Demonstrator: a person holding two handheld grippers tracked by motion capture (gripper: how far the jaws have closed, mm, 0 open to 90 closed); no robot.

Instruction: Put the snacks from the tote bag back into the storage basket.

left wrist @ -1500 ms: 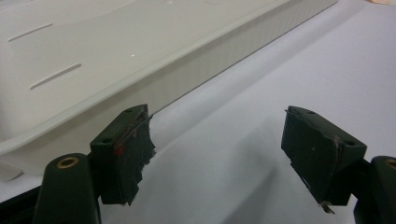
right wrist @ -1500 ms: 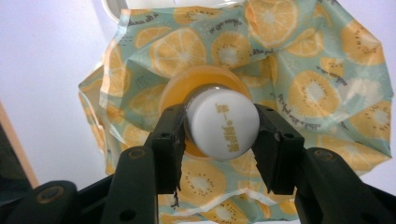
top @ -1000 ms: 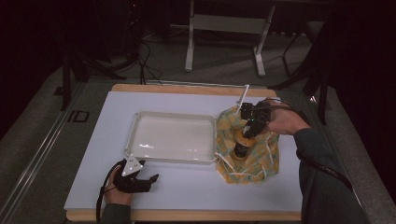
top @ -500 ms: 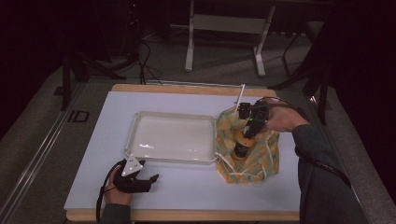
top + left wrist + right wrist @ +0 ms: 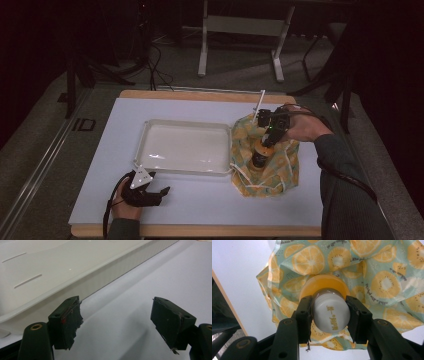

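A drink bottle [image 5: 331, 312] with a white cap and orange body stands over a fruit-patterned cloth bag [image 5: 372, 272]. My right gripper [image 5: 329, 315] is shut on its capped neck from above. In the high view the bottle [image 5: 260, 155] rises from the bag [image 5: 265, 160] at the table's right, under the right gripper [image 5: 270, 135]. A white tray [image 5: 182, 147] lies in the middle, nothing in it. My left gripper [image 5: 150, 192] rests open on the table near the front edge, its black fingers [image 5: 66, 322] wide apart beside the tray's wall [image 5: 107, 277].
The light blue table top [image 5: 210, 200] has a wooden edge at front and back. The bag's white drawstrings [image 5: 240, 175] trail toward the tray. A white stick [image 5: 259, 102] pokes up behind the bag. A metal stand [image 5: 240, 30] is on the floor beyond the table.
The right hand and gripper shifted slightly left and toward the front over the bag, keeping hold of the bottle. The left gripper stayed where it was.
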